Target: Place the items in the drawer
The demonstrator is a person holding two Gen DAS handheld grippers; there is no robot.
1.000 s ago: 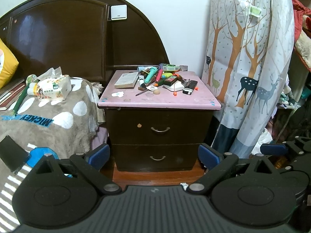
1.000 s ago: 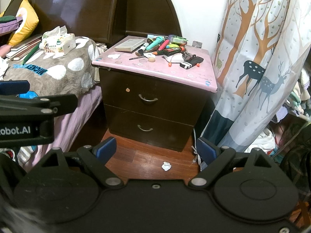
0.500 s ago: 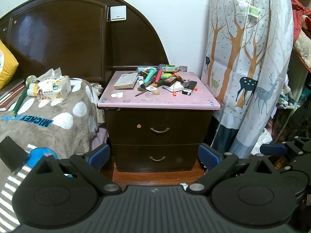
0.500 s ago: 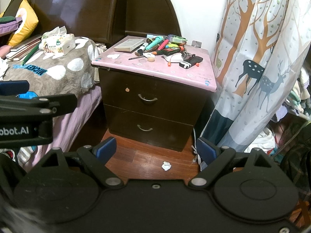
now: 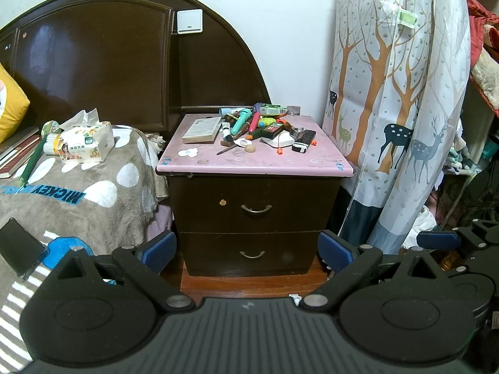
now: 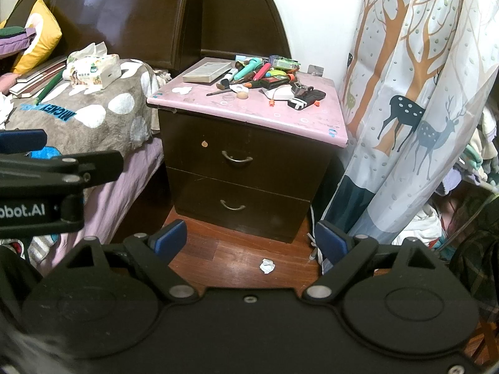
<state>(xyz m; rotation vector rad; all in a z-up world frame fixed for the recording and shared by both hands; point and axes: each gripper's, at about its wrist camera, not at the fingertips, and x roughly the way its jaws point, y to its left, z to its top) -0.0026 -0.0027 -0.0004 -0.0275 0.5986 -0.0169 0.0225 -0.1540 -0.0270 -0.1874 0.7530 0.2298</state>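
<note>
Dark brown wood makes up the nightstand, whose pink top carries a heap of small items toward its back edge and a flat book near the back left corner. Both drawers are closed: the upper drawer and the lower drawer, each with a curved metal handle. Left gripper hangs in front of the nightstand with its blue-padded fingers spread wide and nothing between them. Right gripper is likewise spread apart and empty, above the wooden floor, where a crumpled paper scrap lies. A deer-print curtain hangs just beside the nightstand's right edge.
</note>
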